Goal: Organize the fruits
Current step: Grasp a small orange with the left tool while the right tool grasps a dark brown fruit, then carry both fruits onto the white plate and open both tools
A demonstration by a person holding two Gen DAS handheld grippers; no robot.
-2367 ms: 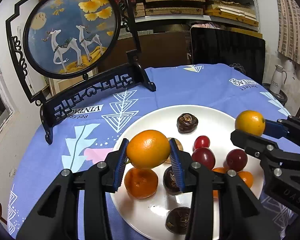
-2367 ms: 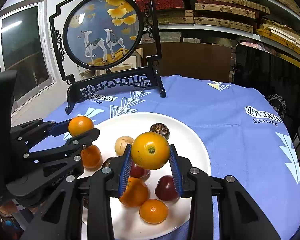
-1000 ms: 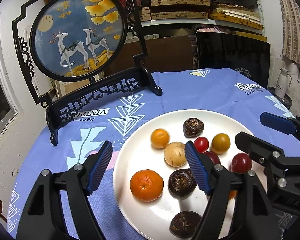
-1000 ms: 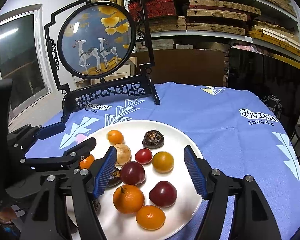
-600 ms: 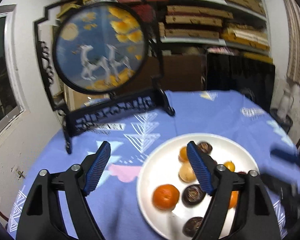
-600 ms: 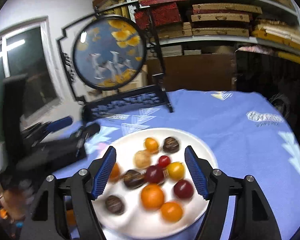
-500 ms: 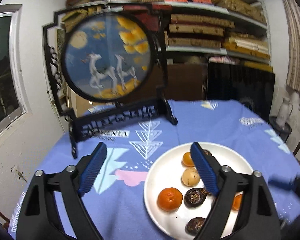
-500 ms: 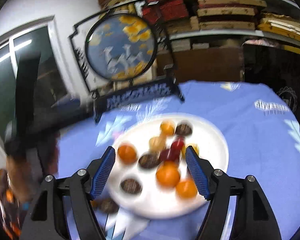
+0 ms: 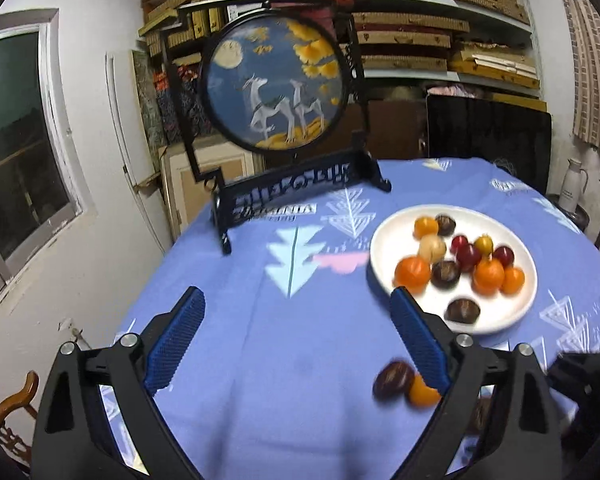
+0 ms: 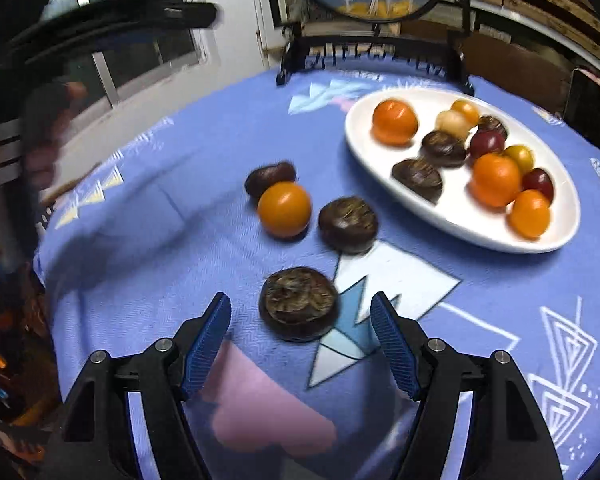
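Now | right gripper (image 10: 300, 344) spread wide | water chestnut (image 10: 299, 304) just ahead, untouched

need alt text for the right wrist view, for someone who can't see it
The open right gripper hovers over a blue patterned tablecloth, its jaws either side of a dark brown fruit. Beyond it lie an orange fruit and two more dark ones. At upper right, a white plate holds orange, red, dark and pale fruits.
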